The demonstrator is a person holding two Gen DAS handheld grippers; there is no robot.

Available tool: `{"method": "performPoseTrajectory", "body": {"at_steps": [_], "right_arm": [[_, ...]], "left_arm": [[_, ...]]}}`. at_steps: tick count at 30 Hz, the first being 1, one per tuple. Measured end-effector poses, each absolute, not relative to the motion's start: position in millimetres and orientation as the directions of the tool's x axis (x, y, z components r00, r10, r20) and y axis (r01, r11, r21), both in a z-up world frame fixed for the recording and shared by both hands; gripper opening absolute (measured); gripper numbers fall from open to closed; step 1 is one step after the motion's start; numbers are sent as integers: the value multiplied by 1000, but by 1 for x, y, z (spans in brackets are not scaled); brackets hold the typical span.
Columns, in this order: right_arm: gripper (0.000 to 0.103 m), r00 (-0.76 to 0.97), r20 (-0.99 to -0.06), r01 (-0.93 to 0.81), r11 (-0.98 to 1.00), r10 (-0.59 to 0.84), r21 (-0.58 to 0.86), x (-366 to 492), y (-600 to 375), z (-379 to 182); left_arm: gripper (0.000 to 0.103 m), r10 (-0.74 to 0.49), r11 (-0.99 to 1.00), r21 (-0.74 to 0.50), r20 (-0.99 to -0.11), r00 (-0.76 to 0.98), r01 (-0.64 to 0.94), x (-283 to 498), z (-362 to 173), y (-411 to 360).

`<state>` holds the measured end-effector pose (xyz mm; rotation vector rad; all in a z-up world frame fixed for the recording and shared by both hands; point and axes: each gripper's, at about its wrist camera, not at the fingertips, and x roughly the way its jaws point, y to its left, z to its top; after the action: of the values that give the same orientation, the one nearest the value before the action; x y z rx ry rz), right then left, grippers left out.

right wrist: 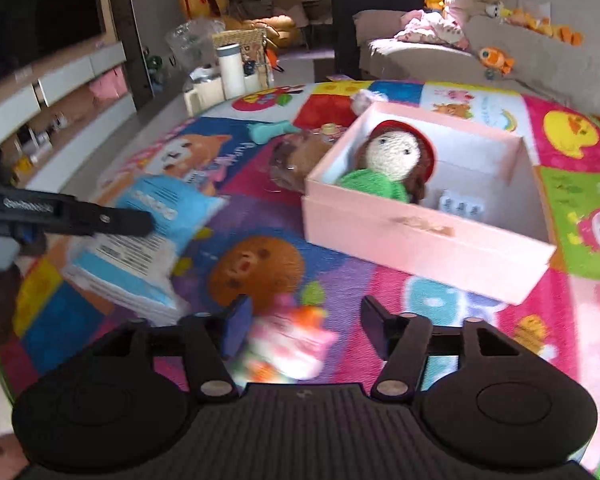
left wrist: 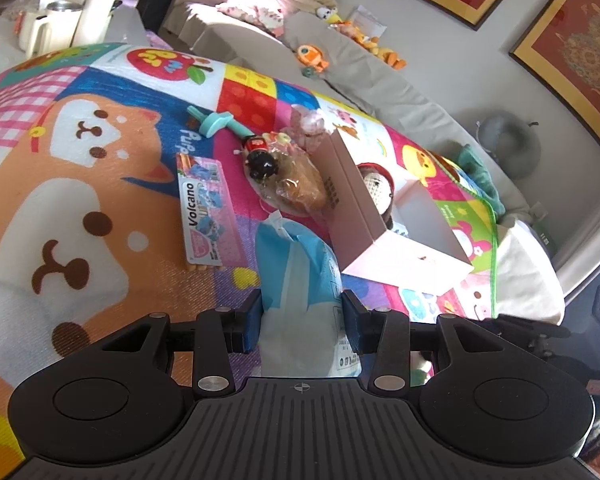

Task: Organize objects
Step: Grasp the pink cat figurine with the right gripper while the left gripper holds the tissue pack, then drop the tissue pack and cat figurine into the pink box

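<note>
Left gripper (left wrist: 302, 326) is clamping the blue pack (left wrist: 300, 280); right gripper (right wrist: 306, 330) is hanging apart, empty. Lifting the pack clear over the box (right wrist: 432, 240) wall beside the doll (right wrist: 388, 168) looks wisest.

A sofa and framed pictures are seen beyond the play mat.
Behind the sofa (left wrist: 364, 76), framed pictures (left wrist: 572, 48) are hung; plush toys (left wrist: 312, 58) are scattered upon it.

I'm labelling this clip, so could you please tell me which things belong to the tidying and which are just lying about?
Job:
- pink box
- knitted doll inside it
- blue-white pack, held by left gripper
- Volcano packet
- bagged bread
- teal toy

Lying about:
- sofa plushies
- white flask
</note>
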<state>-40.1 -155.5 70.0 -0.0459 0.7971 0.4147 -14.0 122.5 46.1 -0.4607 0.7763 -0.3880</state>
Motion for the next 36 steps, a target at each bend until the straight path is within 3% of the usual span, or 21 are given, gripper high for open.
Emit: {"method": "performPoseTrajectory", "body": {"at_steps": [5,6,7,9,13,20,25,27,30,32,34,36], "right_arm": [[64,603,-749,-309,946,276,100,-30,-143,45],[63,593,-754,-298,947,281,118,-28,-145,40],[55,584,-758,-296,946,290,134,-27,-147,38],[53,585,-749,-302,941,311,155,-30,-151,38],[51,640,-695,-332,933,329,136,-41,-160,53],[52,803,-547,-234,969,236,74,-52,-214,85],[52,849,-499,-142,984,175,104,-60,-252,90],[52,855,-494,-119,987,158,110,-64,-261,88],[52,859,-496,-96,991,131,95,-69,-271,82],[52,860,-496,-89,992,119,84,-68,-276,79],[52,856,-503,-83,993,115,86,-62,-279,76],[52,854,-508,-78,993,113,89,-56,-280,73]], "left_arm": [[45,-490,842,-507,-580,651,182,-17,49,118],[45,-486,846,-500,-582,652,185,-18,49,118],[45,-483,849,-495,-586,651,184,-19,49,118],[45,-476,853,-491,-594,649,176,-18,49,117],[45,-498,843,-501,-587,638,197,-13,61,106],[45,-615,771,-508,-438,656,383,56,128,28],[45,-628,759,-521,-427,651,390,130,104,-51],[45,-599,791,-467,-457,658,395,144,87,-75],[46,-571,819,-454,-587,574,351,150,60,-94],[48,-515,856,-369,-664,543,361,143,50,-101],[52,-475,877,-314,-683,555,364,135,50,-100],[48,-455,889,-308,-675,581,339,130,57,-90]]}}
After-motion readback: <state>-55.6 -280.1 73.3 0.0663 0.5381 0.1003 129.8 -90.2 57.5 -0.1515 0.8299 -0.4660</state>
